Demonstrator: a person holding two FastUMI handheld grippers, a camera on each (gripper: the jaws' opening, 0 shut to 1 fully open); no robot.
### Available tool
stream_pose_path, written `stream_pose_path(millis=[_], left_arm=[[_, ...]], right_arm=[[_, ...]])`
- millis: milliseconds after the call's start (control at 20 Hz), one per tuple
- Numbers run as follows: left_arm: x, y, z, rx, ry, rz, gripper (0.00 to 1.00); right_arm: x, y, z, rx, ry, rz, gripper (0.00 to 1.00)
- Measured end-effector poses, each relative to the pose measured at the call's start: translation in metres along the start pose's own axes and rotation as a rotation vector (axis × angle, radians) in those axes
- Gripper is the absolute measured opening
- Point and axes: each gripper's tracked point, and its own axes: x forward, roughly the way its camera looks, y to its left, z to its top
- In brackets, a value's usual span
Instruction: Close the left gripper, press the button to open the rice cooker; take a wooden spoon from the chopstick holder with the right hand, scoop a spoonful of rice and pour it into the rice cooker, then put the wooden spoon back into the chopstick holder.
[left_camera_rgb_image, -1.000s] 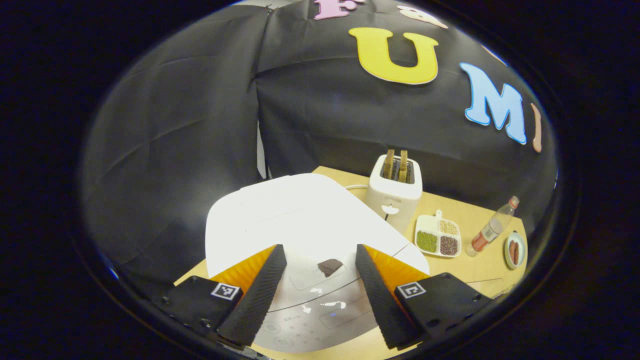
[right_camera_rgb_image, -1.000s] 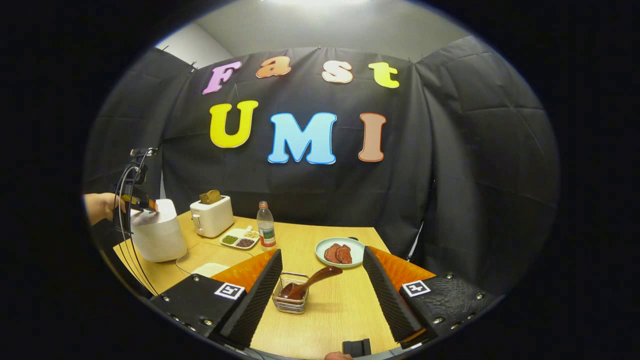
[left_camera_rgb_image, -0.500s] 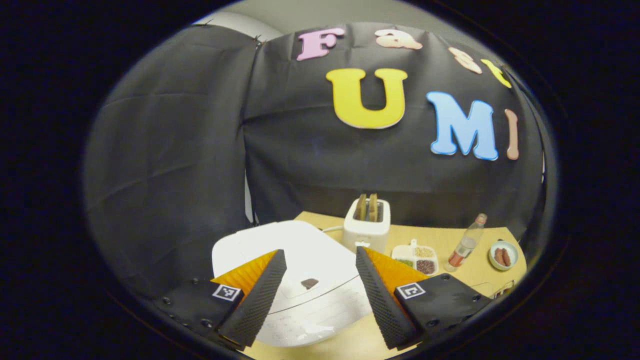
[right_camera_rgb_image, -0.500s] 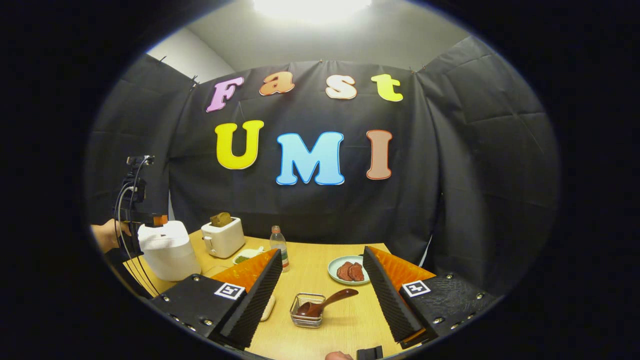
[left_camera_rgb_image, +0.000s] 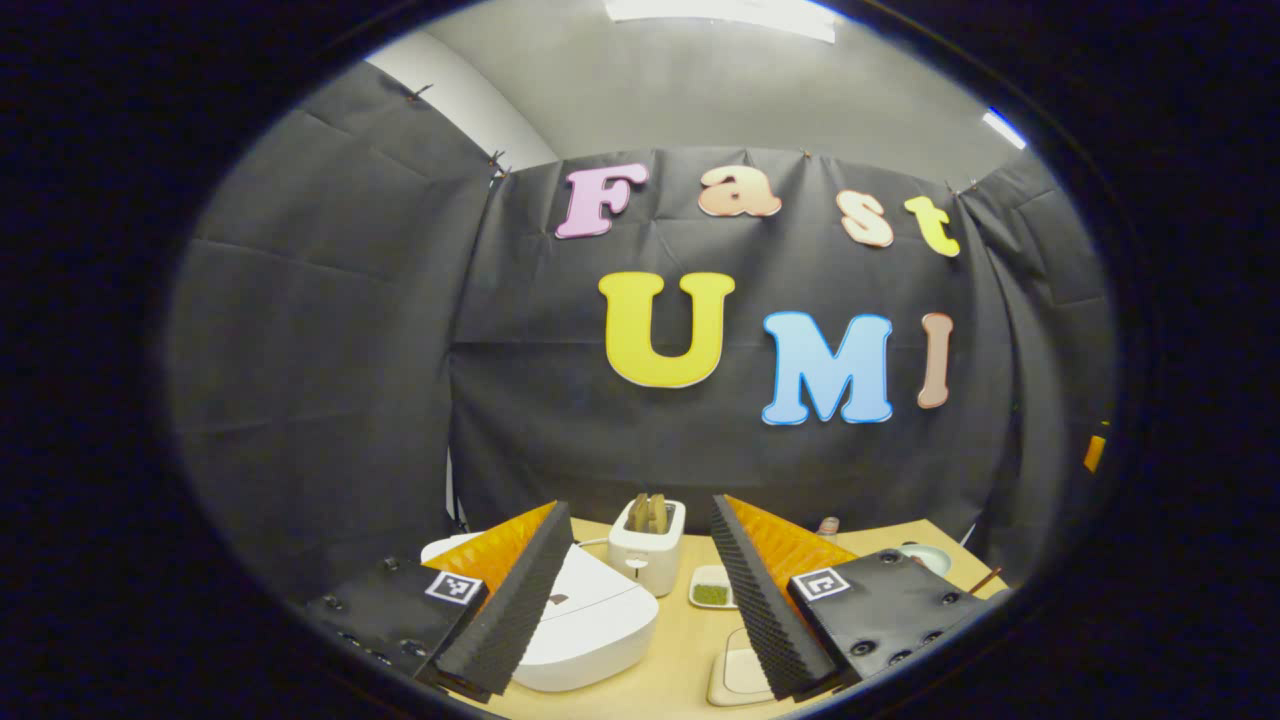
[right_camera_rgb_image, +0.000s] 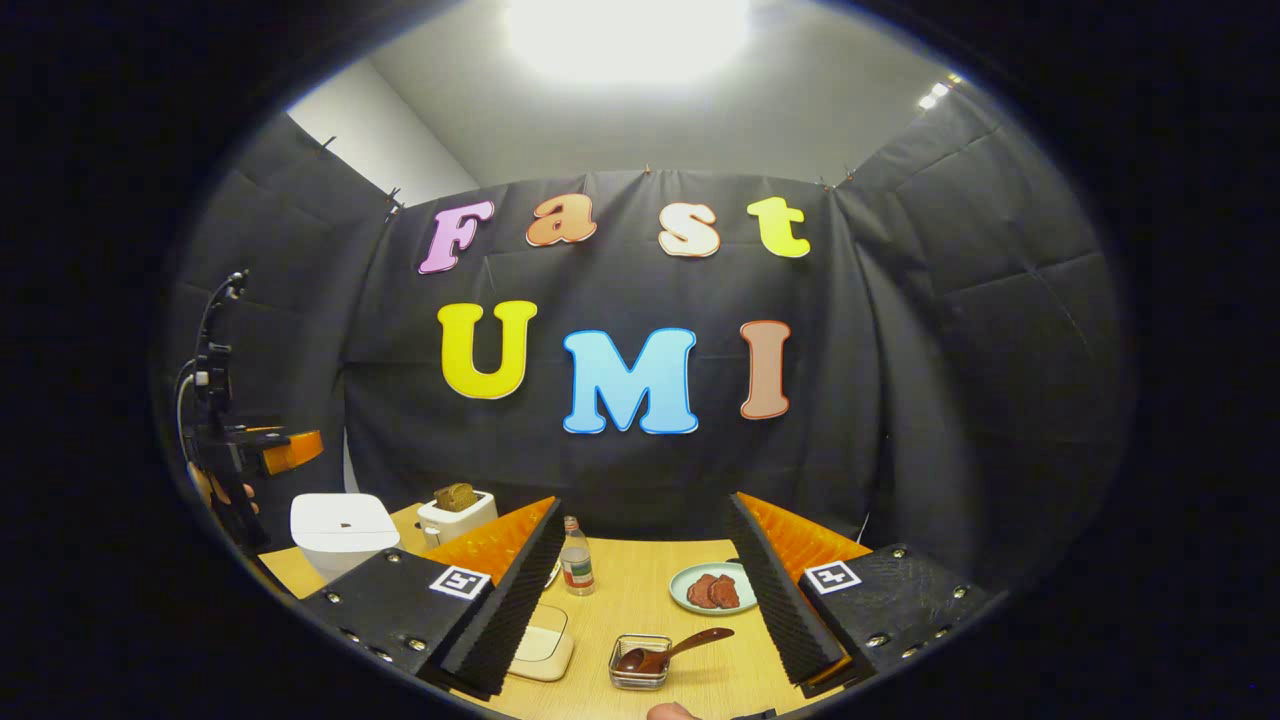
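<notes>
Left gripper view: rides above the tabletop's (left_camera_rgb_image: 690, 650) near edge, facing the back wall; rice cooker (left_camera_rgb_image: 590, 620) close, lower centre of frame.

Right gripper view: set farther back, facing the same wall; left claw (right_camera_rgb_image: 285, 450) at frame's left edge.

Shared: tabletop, rice cooker (right_camera_rgb_image: 342, 525), toaster (left_camera_rgb_image: 648, 545) (right_camera_rgb_image: 458, 510).

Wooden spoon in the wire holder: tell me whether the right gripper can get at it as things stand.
Probably yes. The wooden spoon leans out of the chopstick holder ahead of the open right gripper, with bare table between.
</notes>
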Motion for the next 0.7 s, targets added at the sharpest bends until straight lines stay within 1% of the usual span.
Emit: stream_pose_path(millis=[50, 150, 200, 300, 350, 450, 500, 650, 700], left_arm=[[-0.014, -0.006, 0.005, 0.004, -0.023, -0.008, 0.99], [-0.036, -0.019, 0.014, 0.034, -0.078, -0.034, 0.99], [-0.044, -0.025, 0.015, 0.058, -0.091, -0.050, 0.97], [-0.058, -0.035, 0.009, 0.079, -0.091, -0.082, 0.96], [-0.064, -0.039, 0.006, 0.066, -0.086, -0.094, 0.96], [-0.075, -0.041, 0.002, 0.038, -0.093, -0.094, 0.96], [-0.077, -0.041, 0.001, 0.038, -0.103, -0.092, 0.99], [-0.083, -0.038, 0.002, 0.074, -0.134, -0.076, 0.97], [-0.093, -0.037, -0.001, 0.085, -0.137, -0.076, 0.96]], right_arm=[[0.000, 0.000, 0.000, 0.003, -0.008, -0.016, 0.98], [-0.002, 0.011, 0.001, 0.017, -0.020, -0.014, 0.98], [-0.003, 0.015, 0.001, 0.023, -0.022, -0.008, 0.98], [-0.005, 0.024, -0.001, 0.031, -0.023, 0.002, 0.98], [-0.008, 0.027, -0.003, 0.035, -0.022, 0.004, 0.98], [-0.014, 0.029, -0.008, 0.045, -0.025, -0.014, 0.98], [-0.016, 0.032, -0.010, 0.048, -0.027, -0.015, 0.98], [-0.017, 0.045, -0.021, 0.015, -0.015, 0.011, 0.98], [-0.016, 0.045, -0.021, 0.005, -0.014, 0.008, 0.98]])
